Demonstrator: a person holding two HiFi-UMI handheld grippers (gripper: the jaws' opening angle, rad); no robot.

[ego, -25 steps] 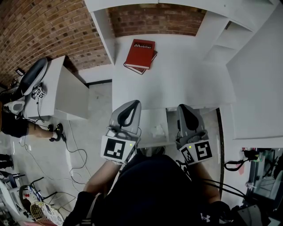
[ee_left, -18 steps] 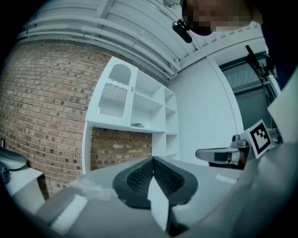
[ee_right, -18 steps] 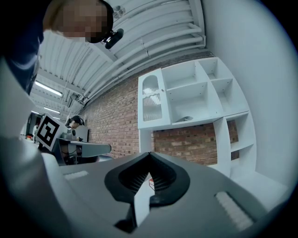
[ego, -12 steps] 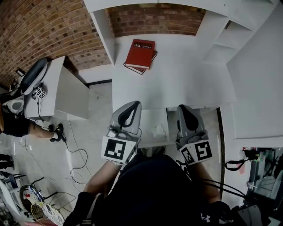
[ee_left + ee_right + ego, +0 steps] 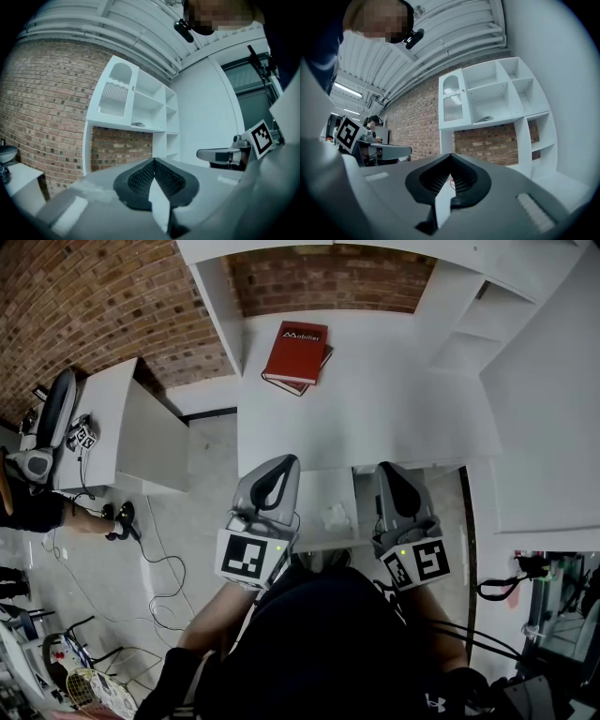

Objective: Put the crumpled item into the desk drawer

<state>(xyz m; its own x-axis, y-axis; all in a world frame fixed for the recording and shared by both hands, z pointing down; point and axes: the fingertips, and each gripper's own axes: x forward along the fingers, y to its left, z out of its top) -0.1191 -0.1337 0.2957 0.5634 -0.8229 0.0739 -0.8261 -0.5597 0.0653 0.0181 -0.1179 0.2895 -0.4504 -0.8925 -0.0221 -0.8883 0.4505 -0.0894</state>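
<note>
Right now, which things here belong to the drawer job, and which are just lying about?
Job: crumpled item, lying in the open desk drawer; left tongs, right tongs, both shut, empty.
Lying about: red book on desktop; floor cables.

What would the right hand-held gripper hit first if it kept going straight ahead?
Probably the red book on the white desk: it shows just between the right hand-held gripper's shut tips in that gripper's own view. Height is unclear, so it might pass over to the brick wall.
</note>
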